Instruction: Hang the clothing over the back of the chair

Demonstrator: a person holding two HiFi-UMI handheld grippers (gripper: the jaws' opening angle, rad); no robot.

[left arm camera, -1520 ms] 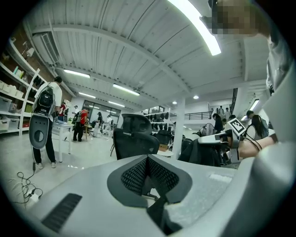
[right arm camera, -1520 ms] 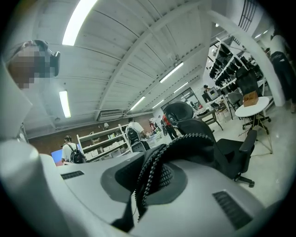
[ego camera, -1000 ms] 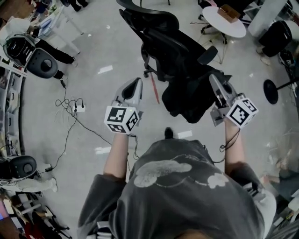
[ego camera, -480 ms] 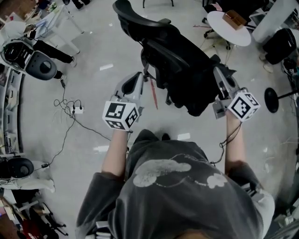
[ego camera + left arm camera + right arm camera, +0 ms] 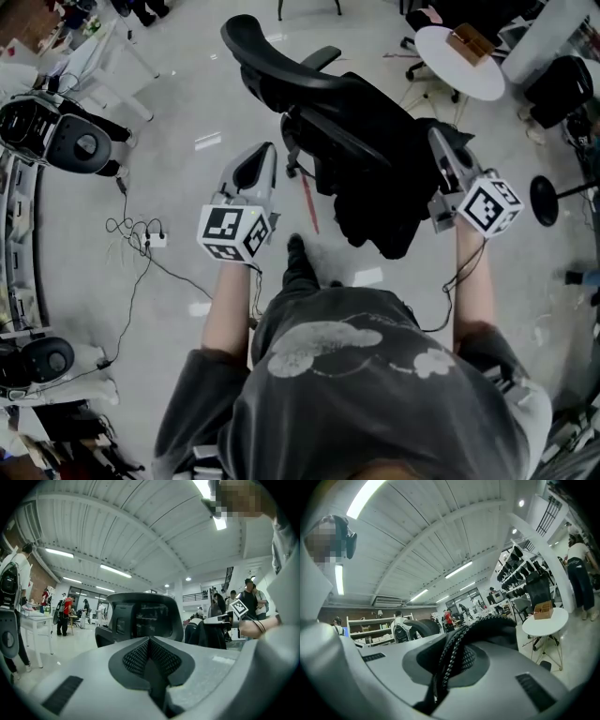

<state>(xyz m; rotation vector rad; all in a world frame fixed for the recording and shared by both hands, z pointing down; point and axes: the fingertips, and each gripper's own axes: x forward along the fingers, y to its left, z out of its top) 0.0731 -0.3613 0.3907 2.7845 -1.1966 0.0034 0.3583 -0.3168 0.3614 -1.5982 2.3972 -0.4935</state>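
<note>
The right tool [image 5: 457, 652] is clamped tight on a fold of the black clothing [image 5: 380, 220], whose speckled ribbed edge runs up out of its jaws. The rest of the garment hangs from the tool in a dark mass against the near side of the black office chair [image 5: 281, 80], where cloth and chair are hard to tell apart. The left tool [image 5: 150, 644] has its jaws together with nothing between them, and it points level toward the chair, apart from it.

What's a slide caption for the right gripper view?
Right gripper shut on a black garment, round white table beyond at right.
</note>
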